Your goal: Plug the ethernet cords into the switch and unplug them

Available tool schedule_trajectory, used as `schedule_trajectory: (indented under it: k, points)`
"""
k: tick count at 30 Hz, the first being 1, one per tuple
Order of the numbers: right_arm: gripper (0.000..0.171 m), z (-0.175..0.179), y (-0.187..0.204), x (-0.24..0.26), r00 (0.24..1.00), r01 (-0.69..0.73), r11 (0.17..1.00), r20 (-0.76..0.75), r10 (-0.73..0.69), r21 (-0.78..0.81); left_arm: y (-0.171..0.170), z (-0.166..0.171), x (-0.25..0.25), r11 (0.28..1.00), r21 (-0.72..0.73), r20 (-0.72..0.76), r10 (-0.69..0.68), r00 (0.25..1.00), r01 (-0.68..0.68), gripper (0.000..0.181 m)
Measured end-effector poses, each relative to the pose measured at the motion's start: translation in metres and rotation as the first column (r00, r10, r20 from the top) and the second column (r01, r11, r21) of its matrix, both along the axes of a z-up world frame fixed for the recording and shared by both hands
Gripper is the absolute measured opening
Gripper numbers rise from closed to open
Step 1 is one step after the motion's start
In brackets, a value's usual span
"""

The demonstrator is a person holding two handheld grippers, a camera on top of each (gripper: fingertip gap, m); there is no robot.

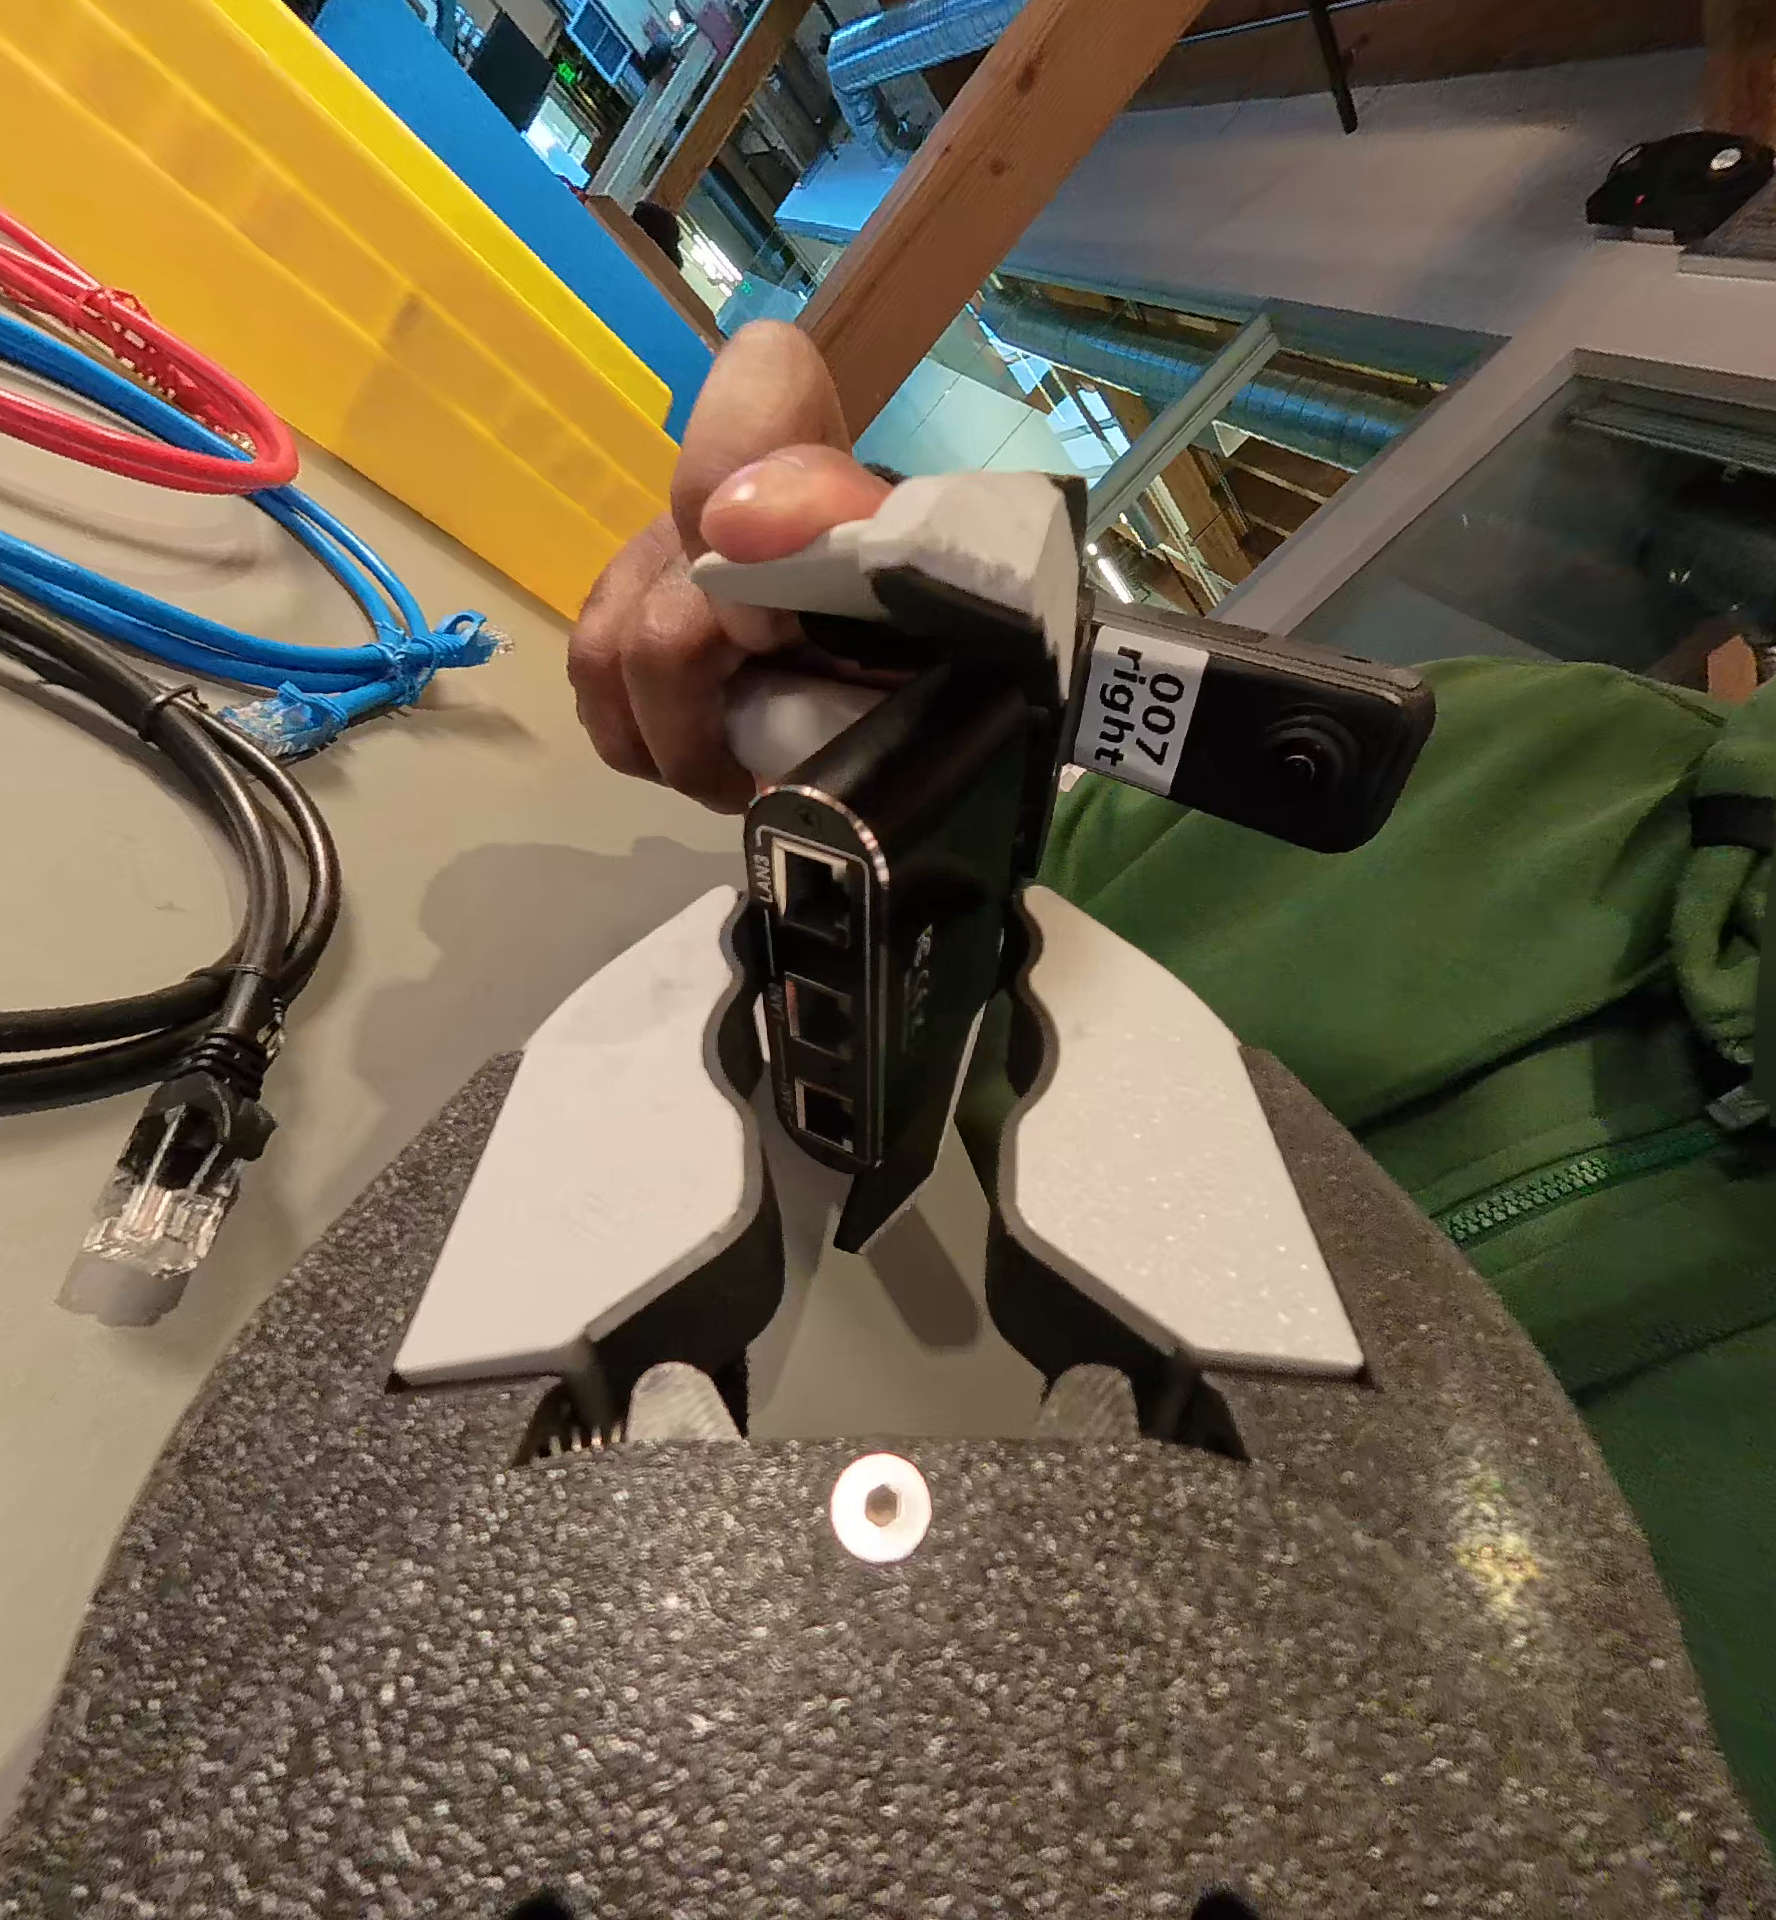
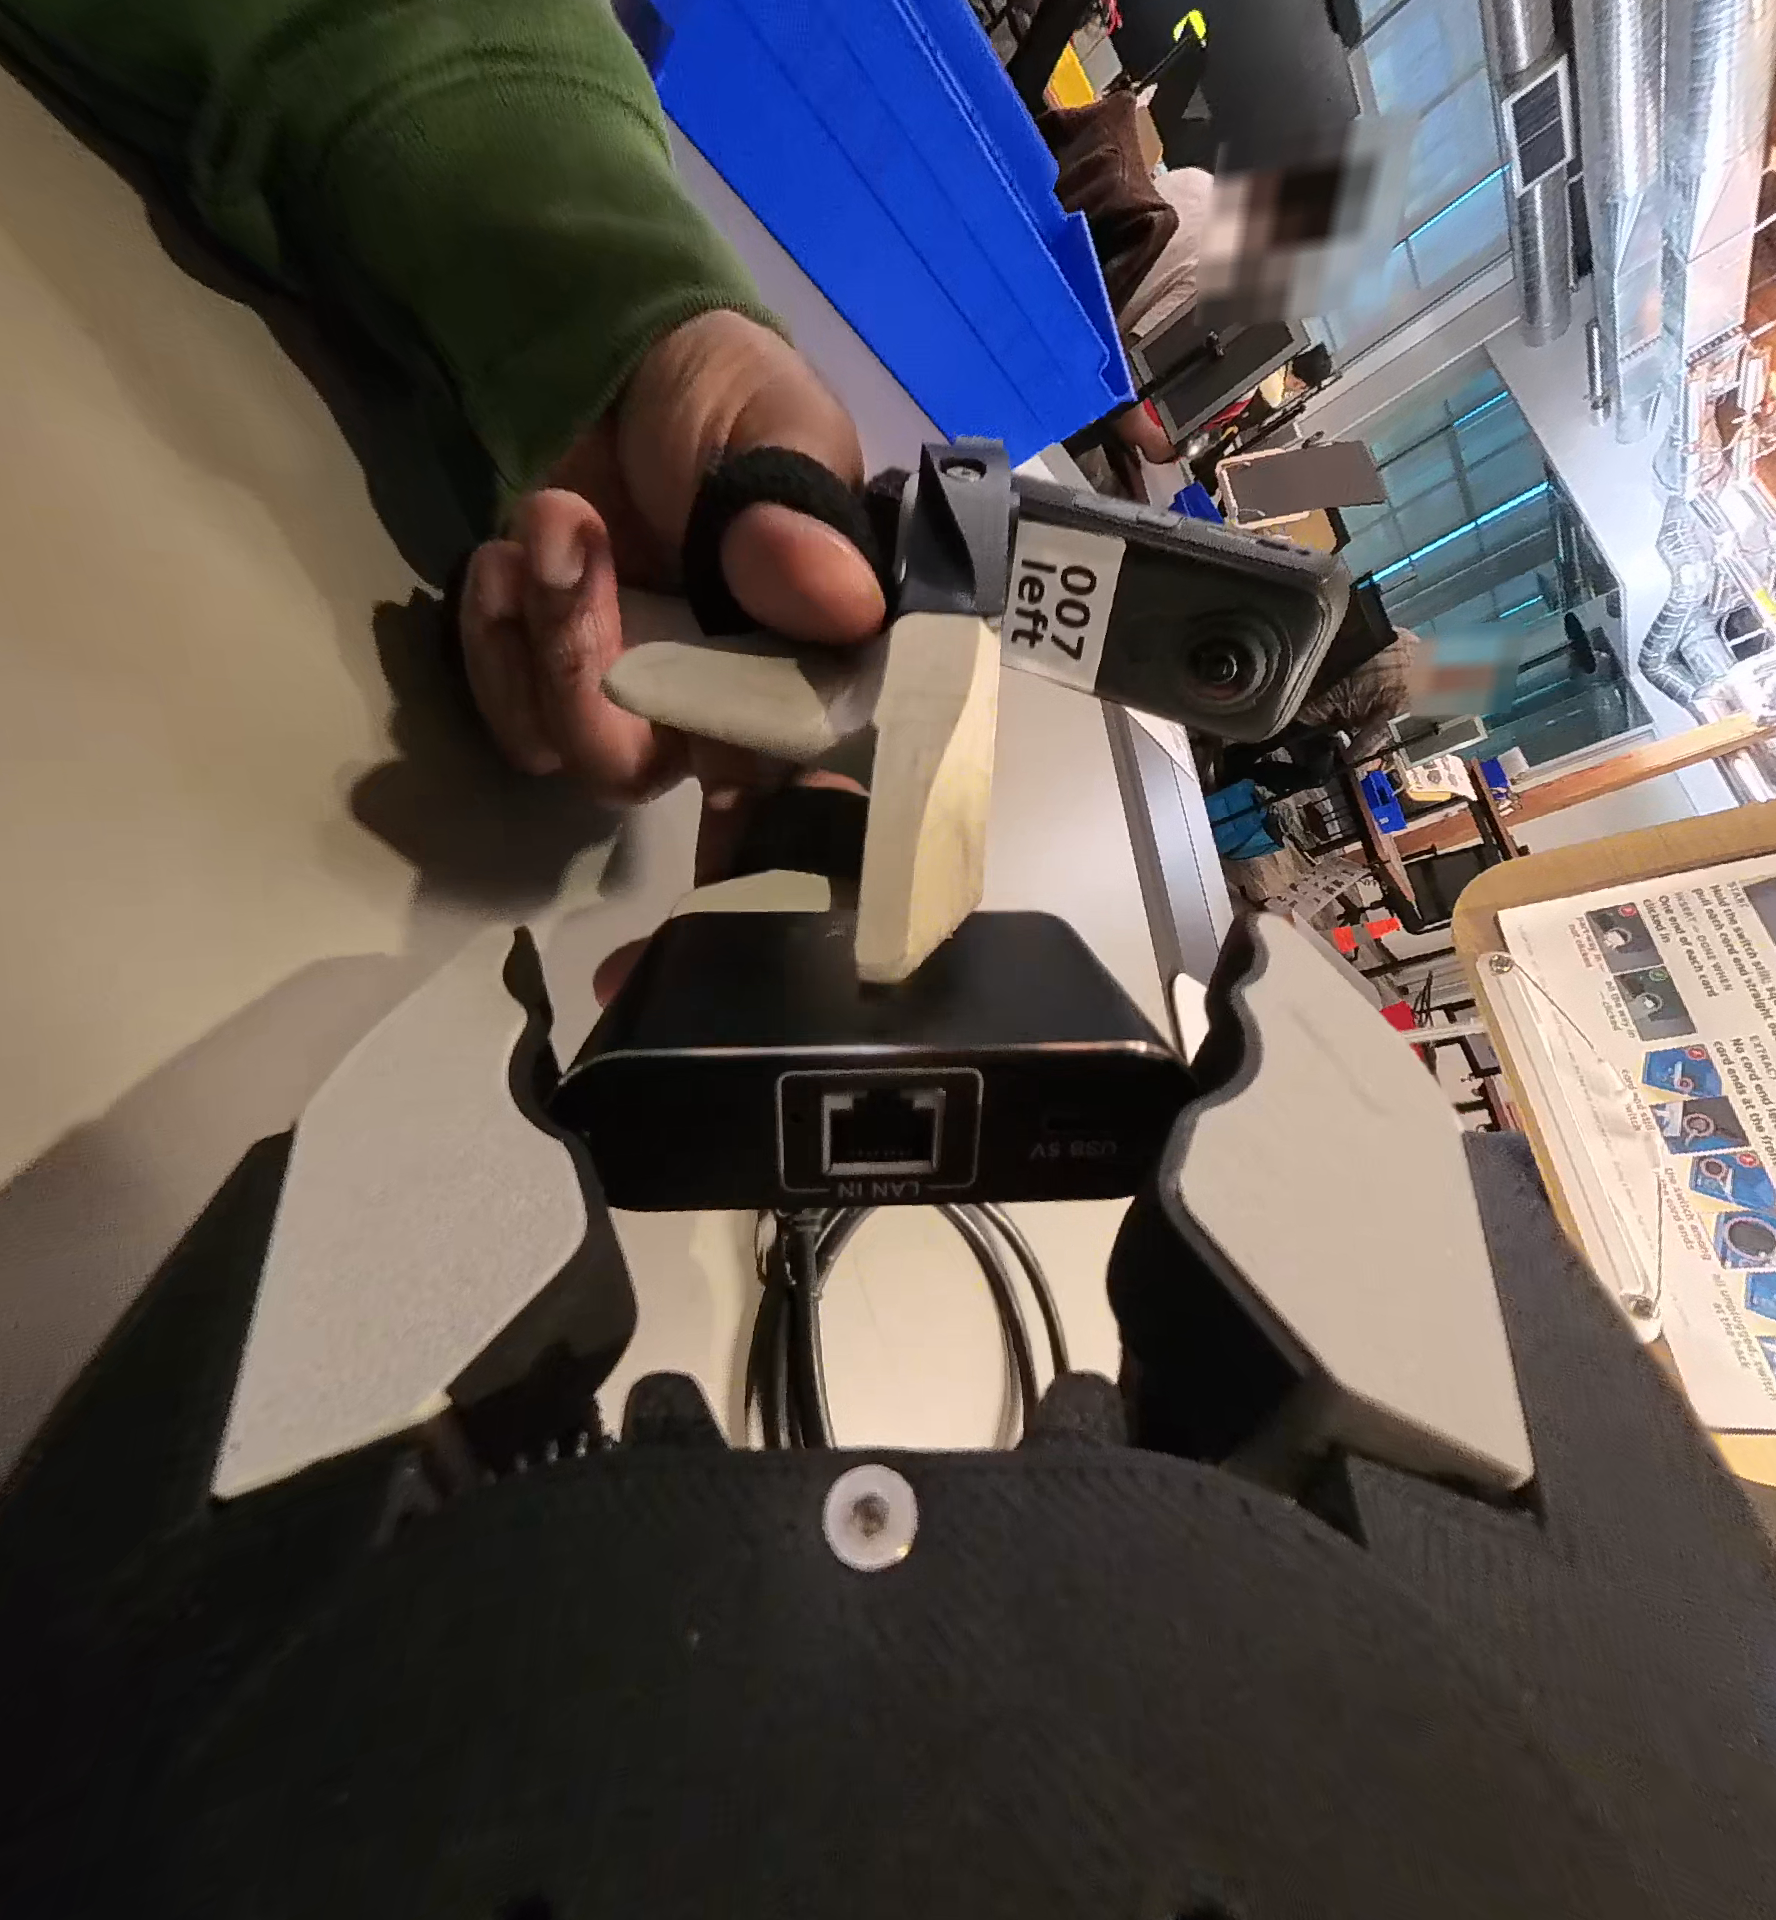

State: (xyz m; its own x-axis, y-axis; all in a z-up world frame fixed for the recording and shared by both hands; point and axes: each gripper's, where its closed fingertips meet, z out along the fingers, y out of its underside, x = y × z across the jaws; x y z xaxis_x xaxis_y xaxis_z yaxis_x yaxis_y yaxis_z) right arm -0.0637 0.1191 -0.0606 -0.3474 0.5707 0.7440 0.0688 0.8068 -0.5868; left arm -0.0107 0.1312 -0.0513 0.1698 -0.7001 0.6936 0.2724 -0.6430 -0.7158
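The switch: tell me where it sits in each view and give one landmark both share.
Left wrist view: switch at centre, three-port end facing the camera, between the left gripper's fingers.
Right wrist view: switch at centre, single-port end facing the camera, between the right gripper's fingers.
Shared landmark: the black cord coiled on the table.

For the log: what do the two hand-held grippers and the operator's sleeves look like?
Both hand-held grippers have pale grey, wavy-edged fingers on black bodies. The left body looks speckled grey, the right plain black. Each carries a dark camera with a white label. Sleeves are green.
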Motion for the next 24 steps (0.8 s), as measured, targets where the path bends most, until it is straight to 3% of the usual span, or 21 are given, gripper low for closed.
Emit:
schedule_trajectory:
  k: [10, 15, 21, 24]
  points:
    - [0.119, 0.011, -0.012, 0.001, 0.998, -0.042, 0.999, -0.041, 0.042, -0.010, -0.004, 0.008, 0.004, 1.000, 0.012, 0.072, -0.027, 0.997, 0.026, 0.050]
    - [0.119, 0.011, 0.000, 0.000, 0.999, 0.000, 1.000, -0.050, -0.001, -0.027, -0.003, 0.013, -0.002, 0.997, 0.078, 0.066, 0.007, 0.998, -0.012, 0.028]
    - [0.114, -0.003, 0.022, 0.000, 0.997, 0.083, 0.996, 0.010, -0.083, -0.021, 0.011, 0.005, -0.010, 0.954, 0.258, -0.188, 0.205, 0.961, -0.153, 0.026]
    - [0.091, -0.004, 0.024, 0.006, 0.997, 0.068, 0.993, 0.047, -0.064, -0.095, 0.017, -0.003, -0.018, 0.888, 0.428, -0.383, 0.345, 0.857, -0.166, 0.026]
